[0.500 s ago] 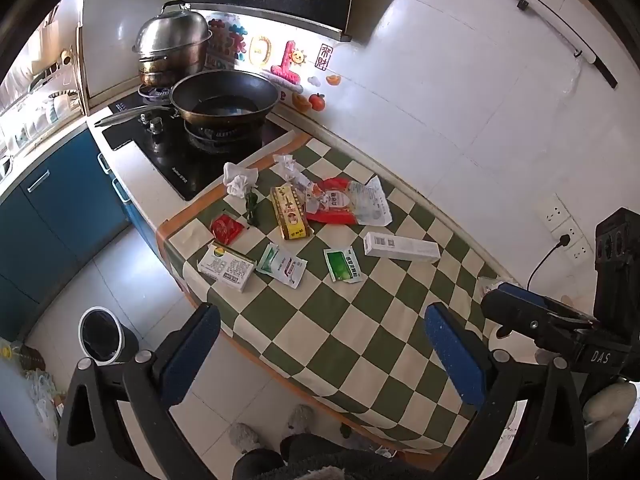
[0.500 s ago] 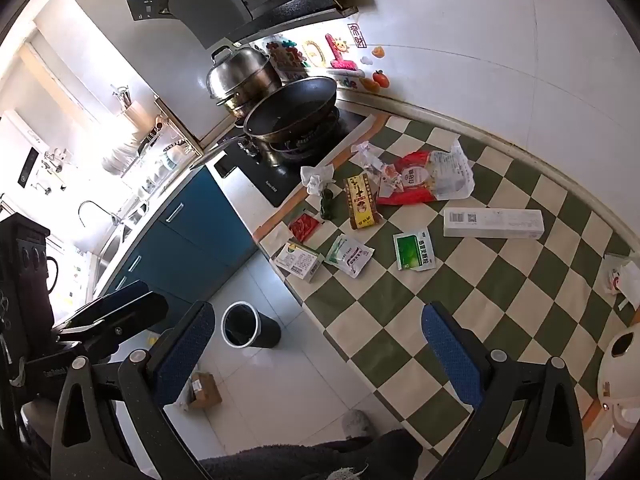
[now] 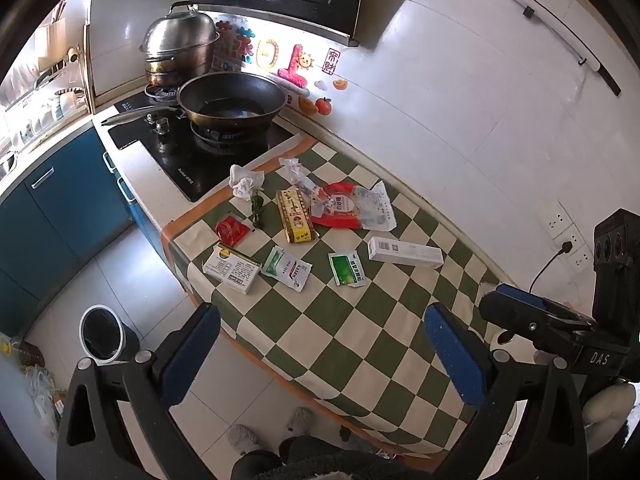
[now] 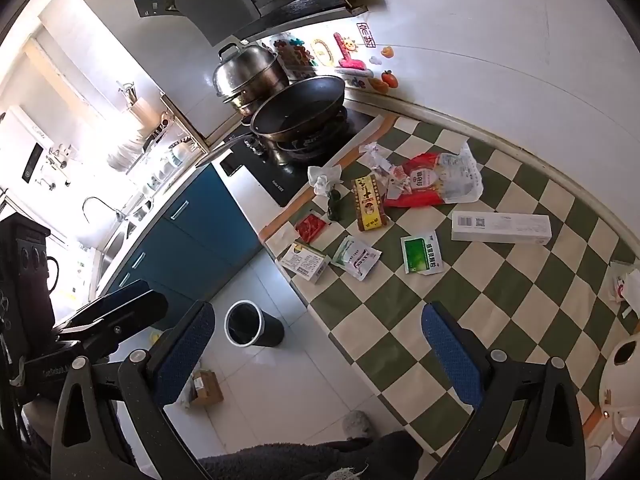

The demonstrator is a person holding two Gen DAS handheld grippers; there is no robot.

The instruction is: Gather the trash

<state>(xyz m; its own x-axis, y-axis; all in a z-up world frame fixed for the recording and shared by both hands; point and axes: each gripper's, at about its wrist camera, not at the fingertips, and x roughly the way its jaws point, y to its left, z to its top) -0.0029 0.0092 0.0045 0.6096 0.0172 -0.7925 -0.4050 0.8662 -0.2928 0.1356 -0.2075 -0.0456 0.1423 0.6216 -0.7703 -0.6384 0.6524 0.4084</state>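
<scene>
Trash lies on the green-and-cream checked counter point(image 3: 352, 320): a long white box point(image 3: 405, 252), a green sachet point(image 3: 346, 269), a white-green sachet point(image 3: 286, 267), a white medicine box point(image 3: 232, 267), a red packet point(image 3: 229, 231), a yellow box point(image 3: 294, 216), a red-and-clear bag point(image 3: 352, 206) and a crumpled tissue point(image 3: 245, 182). The same items show in the right wrist view, such as the white box point(image 4: 501, 229) and green sachet point(image 4: 421, 254). A black bin point(image 3: 102, 332) point(image 4: 250, 324) stands on the floor. My left gripper point(image 3: 320, 356) and right gripper point(image 4: 316, 354) are open, empty, held above the counter's near edge.
A black wok point(image 3: 232, 100) and a steel pot point(image 3: 180, 50) sit on the hob at the back left. Blue cabinets point(image 3: 52, 208) line the left. A white appliance point(image 4: 616, 384) stands at the right end of the counter. A small cardboard box point(image 4: 206, 388) lies on the floor.
Both views have shifted only slightly; the trash items lie where they were and both grippers stay open.
</scene>
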